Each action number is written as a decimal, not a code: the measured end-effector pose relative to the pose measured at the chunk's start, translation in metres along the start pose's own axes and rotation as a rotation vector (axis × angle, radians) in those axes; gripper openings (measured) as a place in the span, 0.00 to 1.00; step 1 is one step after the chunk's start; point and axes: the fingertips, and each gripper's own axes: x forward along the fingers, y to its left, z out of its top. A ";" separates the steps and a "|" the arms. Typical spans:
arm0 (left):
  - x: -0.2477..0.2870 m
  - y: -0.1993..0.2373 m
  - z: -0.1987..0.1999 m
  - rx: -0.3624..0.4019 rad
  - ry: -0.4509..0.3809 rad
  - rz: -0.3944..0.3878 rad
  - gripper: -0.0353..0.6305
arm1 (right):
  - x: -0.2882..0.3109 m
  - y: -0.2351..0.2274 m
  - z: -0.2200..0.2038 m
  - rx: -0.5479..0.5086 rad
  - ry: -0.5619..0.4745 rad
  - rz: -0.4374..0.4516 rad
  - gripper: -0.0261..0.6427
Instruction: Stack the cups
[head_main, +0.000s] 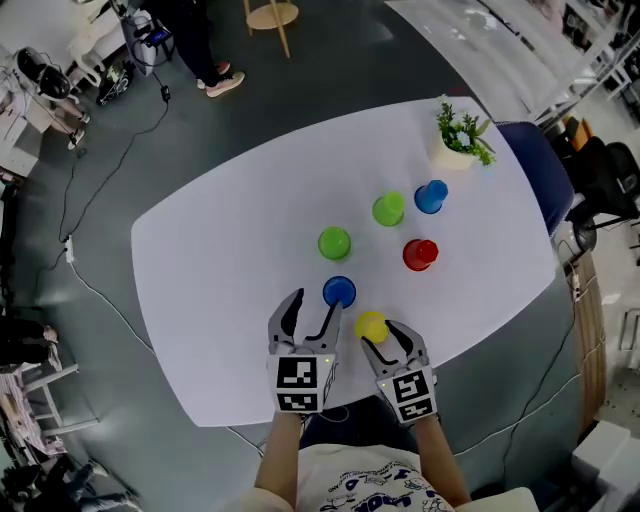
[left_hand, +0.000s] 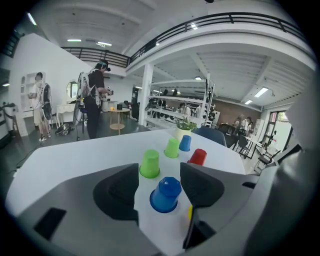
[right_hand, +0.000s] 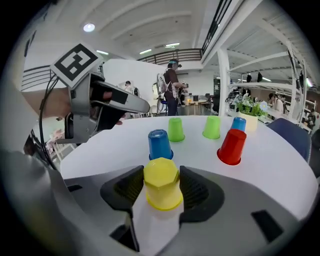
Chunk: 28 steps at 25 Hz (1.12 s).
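The right gripper (right_hand: 161, 172) has its jaws drawn in narrow around the upturned yellow cup (head_main: 370, 325), with the ribbed pads meeting its sides while its rim is still on the white table (head_main: 220, 280) at the near edge. The left gripper (left_hand: 159, 175) stands wide and holds nothing. The near blue cup (left_hand: 165, 194) sits in the gap between its jaws, clear of both pads, just left of and beyond the yellow one. Farther out stand the near green cup (head_main: 334, 242), the red cup (head_main: 420, 254) to its right, then the far green cup (head_main: 388, 208) and the far blue cup (head_main: 431, 196). All are mouth down and none is stacked yet, and a potted plant (head_main: 460, 135) sits at the far right corner. The likeliest trouble seems to be the taper. The pads bear on a cone that narrows upward, so a light squeeze could let the yellow cup slide down out of the grip on the lift, and a hard one could buckle its thin wall. The two grippers are also side by side and close together. A sideways drift of either could bump the other or nudge the near blue cup out of place, and a yellow cup brought over it off-centre might tip it rather than seat on it. Both hands reach forward from the near edge, and both grippers slant down toward the tabletop with their marker cubes facing up. In the right gripper view the left gripper appears at the left, somewhat above the table.
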 end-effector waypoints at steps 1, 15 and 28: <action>0.004 0.002 0.001 -0.003 0.002 0.000 0.46 | 0.000 -0.004 0.003 0.012 -0.003 -0.004 0.40; 0.017 0.028 0.007 -0.076 -0.015 0.086 0.46 | 0.028 -0.074 0.062 -0.058 -0.055 -0.034 0.40; 0.017 0.034 -0.018 -0.211 0.006 0.280 0.46 | 0.079 -0.080 0.056 -0.181 0.015 0.150 0.40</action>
